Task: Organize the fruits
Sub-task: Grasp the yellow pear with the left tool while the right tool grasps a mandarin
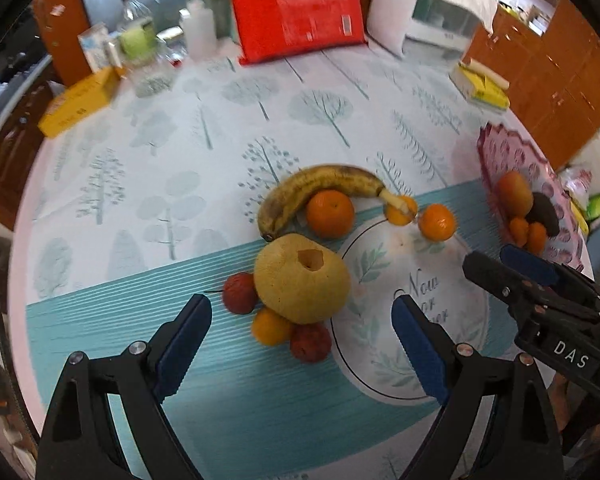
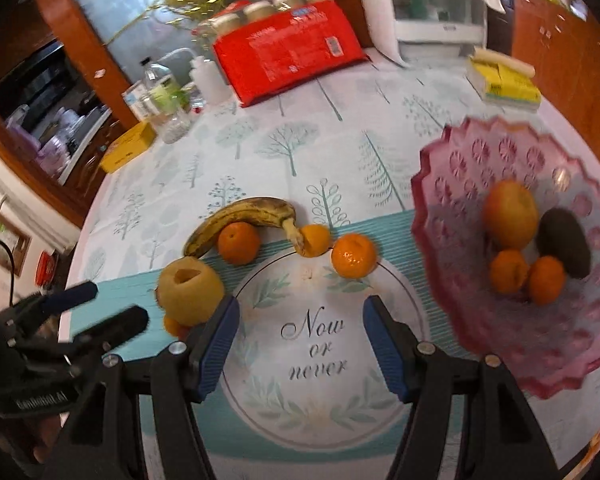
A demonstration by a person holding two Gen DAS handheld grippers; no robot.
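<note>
A big yellow pear point(image 1: 300, 280) lies on the teal mat with two red fruits point(image 1: 239, 293) and a small orange point(image 1: 270, 326) against it. My left gripper point(image 1: 300, 300) hangs open above the pear, touching nothing. Behind it lie a spotted banana point(image 1: 316, 184) and three mandarins point(image 1: 330, 214). My right gripper point(image 2: 300, 302) stands open over the printed circle, just short of one mandarin point(image 2: 354, 255). To its right, the pink bowl point(image 2: 480, 160) holds an apple point(image 2: 510, 214), an avocado point(image 2: 564, 242) and two mandarins point(image 2: 546, 280).
Along the table's far side stand a red package point(image 1: 296, 16), a white sack point(image 1: 392, 8), bottles point(image 1: 138, 36) and a yellow box point(image 1: 78, 104). A yellow book point(image 2: 504, 80) lies at the back right. The tablecloth point(image 1: 180, 152) between these and the fruit is bare.
</note>
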